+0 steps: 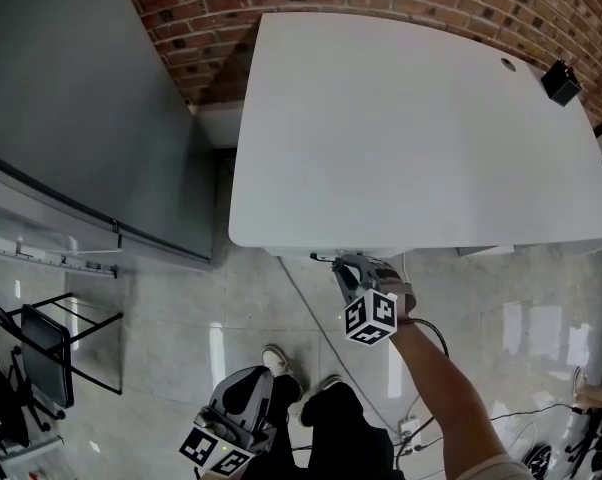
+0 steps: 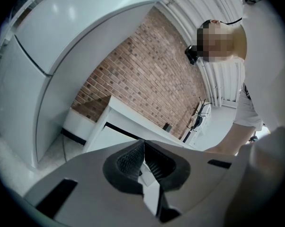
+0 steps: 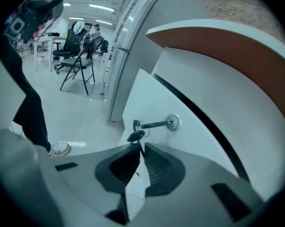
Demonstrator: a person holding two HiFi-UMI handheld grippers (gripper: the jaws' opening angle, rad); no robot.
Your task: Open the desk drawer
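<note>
Drawer front (image 3: 194,145) sits closed under the counter (image 1: 411,128) edge, with the key (image 3: 152,124) in its lock. Right claw (image 3: 141,148) has its tips together just below the hanging key tag (image 3: 135,136) — grip on it unconfirmed. Left claw (image 2: 143,143) is pressed together on nothing, held low. Risk: pulling on the key — 1 thin shaft — could bend it or slip off.

No words, numbers, brand names or signs can be read in any of these views. The only printed marks are black-and-white square code patterns. One set is on the white marker cube (image 1: 369,318) of the right gripper (image 3: 141,148). The other is on the matching white marker cube (image 1: 219,448) of the left gripper (image 2: 143,148). They are blocky coded squares, not letters or digits.
</note>
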